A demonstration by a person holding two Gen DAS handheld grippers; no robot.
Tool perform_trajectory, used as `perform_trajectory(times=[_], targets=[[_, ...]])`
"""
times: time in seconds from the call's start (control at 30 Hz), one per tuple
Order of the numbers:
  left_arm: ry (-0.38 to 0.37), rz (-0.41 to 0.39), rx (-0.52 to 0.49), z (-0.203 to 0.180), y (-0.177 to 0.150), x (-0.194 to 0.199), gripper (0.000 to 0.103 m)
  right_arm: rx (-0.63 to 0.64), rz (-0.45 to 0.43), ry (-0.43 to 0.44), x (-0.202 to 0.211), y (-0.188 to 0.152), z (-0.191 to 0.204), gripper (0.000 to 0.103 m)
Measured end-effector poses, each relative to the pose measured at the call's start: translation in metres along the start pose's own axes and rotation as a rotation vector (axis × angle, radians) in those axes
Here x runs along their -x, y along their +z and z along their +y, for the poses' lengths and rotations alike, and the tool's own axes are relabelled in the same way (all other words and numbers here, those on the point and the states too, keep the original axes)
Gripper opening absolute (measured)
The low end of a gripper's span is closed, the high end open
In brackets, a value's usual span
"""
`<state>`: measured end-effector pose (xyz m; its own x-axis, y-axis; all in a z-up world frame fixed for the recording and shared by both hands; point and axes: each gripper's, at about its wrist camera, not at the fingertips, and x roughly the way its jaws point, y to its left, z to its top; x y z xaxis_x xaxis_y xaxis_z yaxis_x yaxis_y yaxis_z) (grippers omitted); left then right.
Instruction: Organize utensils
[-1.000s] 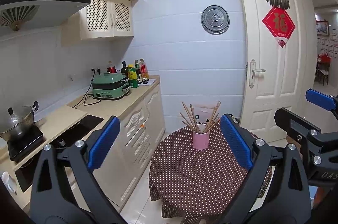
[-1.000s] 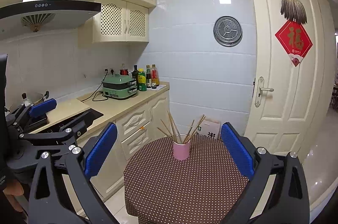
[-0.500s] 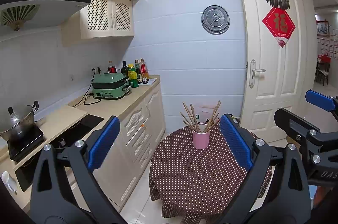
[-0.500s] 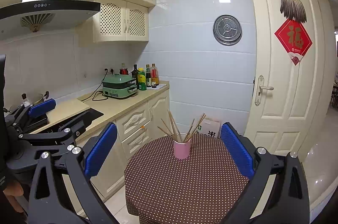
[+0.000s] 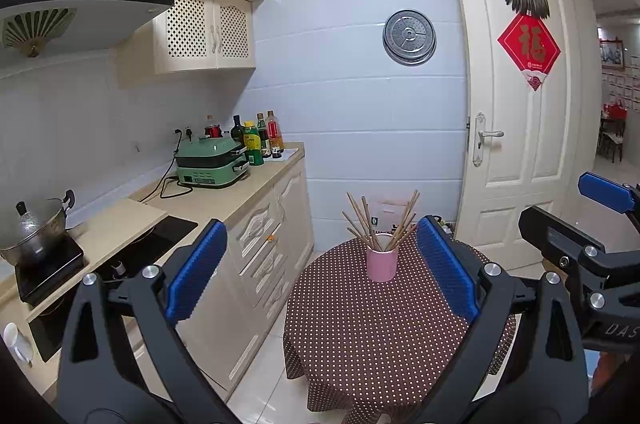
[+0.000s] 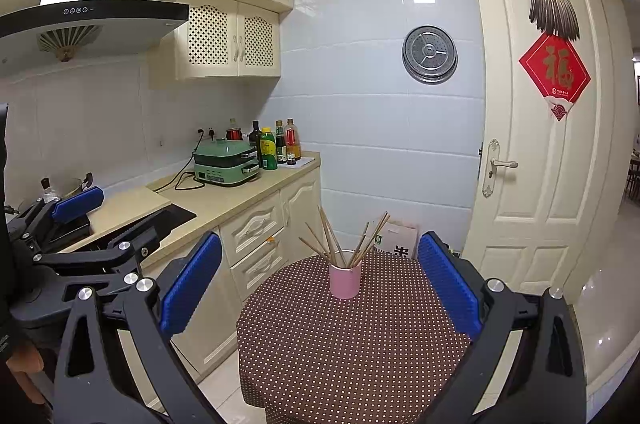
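A pink cup (image 5: 382,262) stands upright on a round table with a brown dotted cloth (image 5: 384,328). Several wooden chopsticks (image 5: 372,220) fan out of it. The cup also shows in the right wrist view (image 6: 345,279), with the chopsticks (image 6: 340,236) and the table (image 6: 348,344). My left gripper (image 5: 322,268) is open and empty, held well short of the cup. My right gripper (image 6: 320,280) is open and empty, also short of the cup. Each gripper shows at the edge of the other's view.
A kitchen counter (image 5: 208,200) runs along the left with a green cooker (image 5: 210,164), bottles (image 5: 260,140), a black hob and a pot (image 5: 32,228). A white door (image 5: 516,128) is at the right. A cardboard box (image 6: 396,236) stands behind the table.
Both views have shifted only very slightly. The cup, chopsticks and grippers stand as before.
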<state>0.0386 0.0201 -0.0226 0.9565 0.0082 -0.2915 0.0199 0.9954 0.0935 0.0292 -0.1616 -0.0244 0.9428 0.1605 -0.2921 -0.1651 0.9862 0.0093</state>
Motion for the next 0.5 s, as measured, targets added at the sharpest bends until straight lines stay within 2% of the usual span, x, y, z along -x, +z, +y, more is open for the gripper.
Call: perform_trajectory(times=[0.5], targets=[[-0.001, 0.004, -0.001, 0.0013, 0.0000, 0.0002, 0.094, -0.007, 0.008, -0.001, -0.0021, -0.0010, 0.0013, 0.095]])
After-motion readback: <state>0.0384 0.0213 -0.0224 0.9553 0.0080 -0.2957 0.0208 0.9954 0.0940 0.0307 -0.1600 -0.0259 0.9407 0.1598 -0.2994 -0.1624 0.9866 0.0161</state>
